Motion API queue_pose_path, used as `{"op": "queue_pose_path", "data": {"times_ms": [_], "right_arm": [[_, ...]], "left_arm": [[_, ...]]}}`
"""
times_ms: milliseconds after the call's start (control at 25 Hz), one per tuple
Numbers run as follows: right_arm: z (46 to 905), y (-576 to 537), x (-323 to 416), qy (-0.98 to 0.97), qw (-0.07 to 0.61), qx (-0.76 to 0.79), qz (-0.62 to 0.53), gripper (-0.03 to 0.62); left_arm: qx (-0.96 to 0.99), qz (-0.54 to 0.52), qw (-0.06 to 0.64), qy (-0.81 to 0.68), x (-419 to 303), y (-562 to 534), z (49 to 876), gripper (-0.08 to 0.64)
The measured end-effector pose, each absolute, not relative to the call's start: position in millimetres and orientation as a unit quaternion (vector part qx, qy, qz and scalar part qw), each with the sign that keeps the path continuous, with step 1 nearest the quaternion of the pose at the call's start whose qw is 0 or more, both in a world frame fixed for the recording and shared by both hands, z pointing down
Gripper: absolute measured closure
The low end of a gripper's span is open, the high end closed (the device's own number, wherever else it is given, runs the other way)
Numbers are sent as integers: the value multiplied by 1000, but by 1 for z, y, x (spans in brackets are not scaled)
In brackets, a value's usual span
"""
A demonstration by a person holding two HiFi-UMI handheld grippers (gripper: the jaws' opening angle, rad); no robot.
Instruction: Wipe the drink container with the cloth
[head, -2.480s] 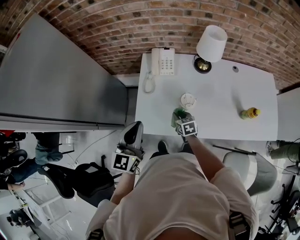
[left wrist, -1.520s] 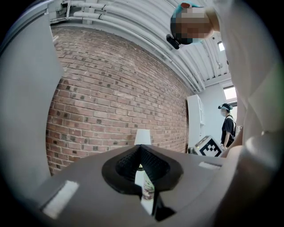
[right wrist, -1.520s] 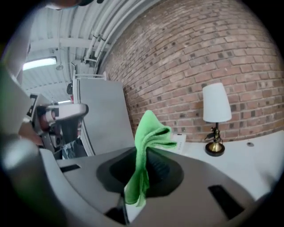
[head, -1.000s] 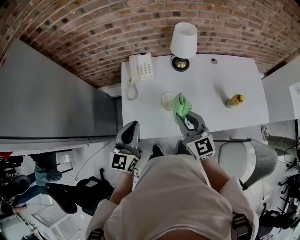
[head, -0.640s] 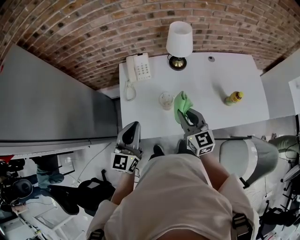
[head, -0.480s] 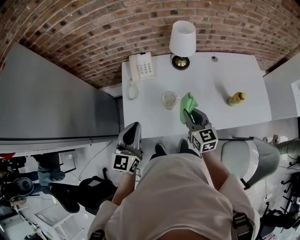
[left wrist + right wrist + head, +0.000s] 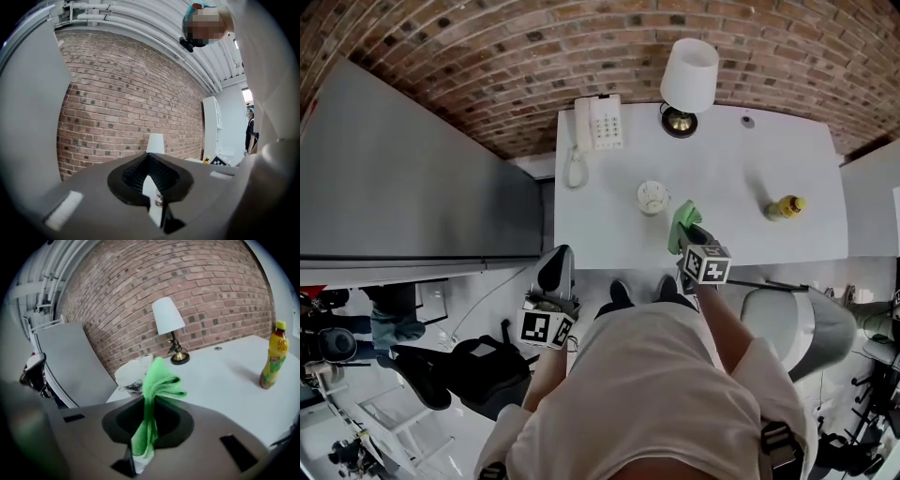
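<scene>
A clear lidded cup stands mid-table on the white desk. Just to its right, near the desk's front edge, my right gripper is shut on a green cloth. In the right gripper view the cloth rises bunched out of the shut gripper and hides part of the cup behind it. Whether cloth and cup touch I cannot tell. My left gripper hangs off the desk's left front corner over the floor, shut and holding nothing.
A yellow drink bottle stands far right on the desk. At the back are a white phone and a lamp. A grey cabinet lies left, a chair right, a brick wall behind.
The right gripper has lifted the green cloth off the desk and drawn back toward the front edge, to the cup's right. The left gripper has stayed low off the desk.
</scene>
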State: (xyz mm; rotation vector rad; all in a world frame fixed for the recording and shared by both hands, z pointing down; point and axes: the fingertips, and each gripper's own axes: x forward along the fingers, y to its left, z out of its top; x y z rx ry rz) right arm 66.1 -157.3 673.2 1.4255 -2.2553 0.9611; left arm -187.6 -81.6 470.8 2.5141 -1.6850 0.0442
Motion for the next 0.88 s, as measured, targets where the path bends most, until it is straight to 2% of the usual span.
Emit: {"op": "queue_pose_path", "data": {"times_ms": [320, 640, 880], "right_arm": [[734, -177, 58, -736, 198, 499, 413, 538], [774, -191, 35, -726, 250, 473, 432, 538], [787, -196, 16, -748, 242, 444, 430, 538]], "left_arm": [[809, 22, 61, -585, -211, -76, 474, 550], [793, 25, 61, -606, -228, -71, 472, 551], [789, 33, 62, -611, -232, -70, 473, 551]]}}
